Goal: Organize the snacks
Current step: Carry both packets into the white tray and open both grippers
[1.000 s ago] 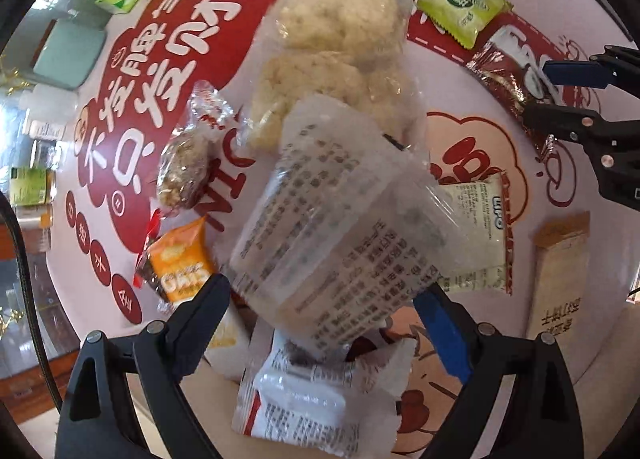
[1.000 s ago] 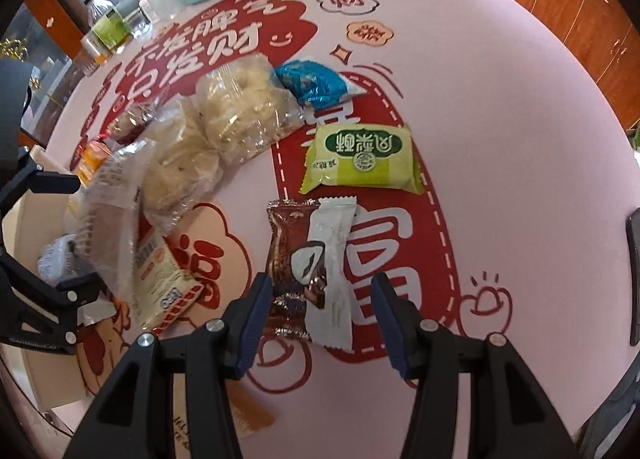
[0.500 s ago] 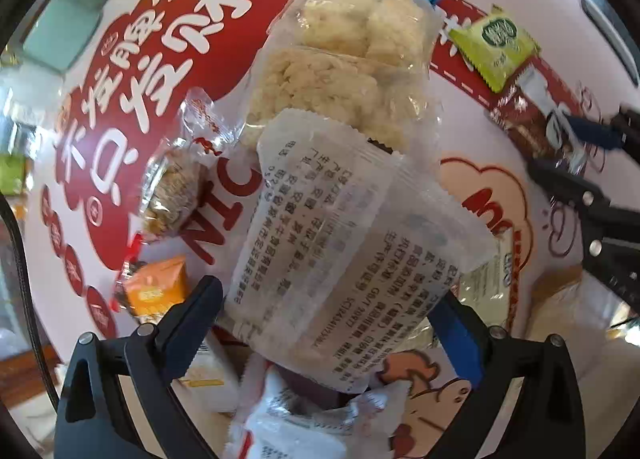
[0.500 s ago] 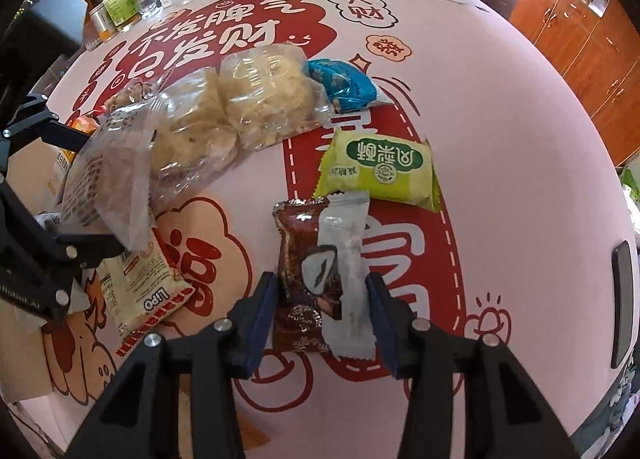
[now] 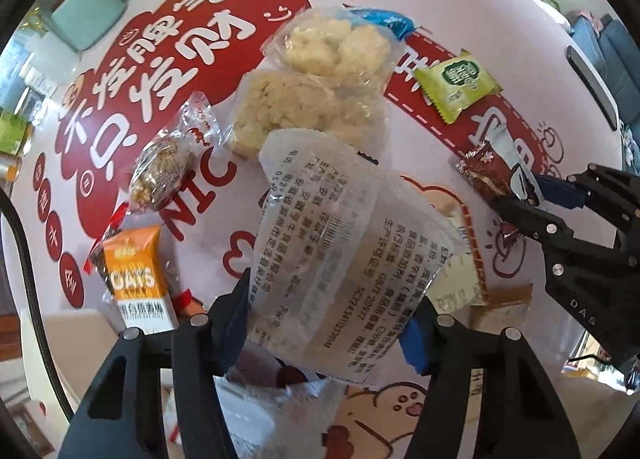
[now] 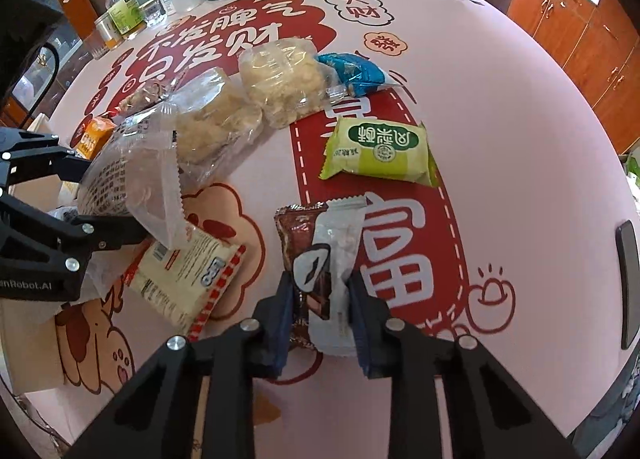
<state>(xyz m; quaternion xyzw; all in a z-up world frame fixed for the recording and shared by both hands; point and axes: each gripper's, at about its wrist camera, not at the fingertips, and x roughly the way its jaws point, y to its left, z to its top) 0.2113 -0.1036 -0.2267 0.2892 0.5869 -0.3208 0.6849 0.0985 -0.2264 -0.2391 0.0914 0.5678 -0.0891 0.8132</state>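
Crinkly clear packet (printed text) between closing left gripper jaws, right gripper clamped on glossy brown wrapper.

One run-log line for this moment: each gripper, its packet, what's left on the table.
left gripper: closing around clear printed packet | right gripper: shut on brown-and-white packet | loose: green packet, blue packet
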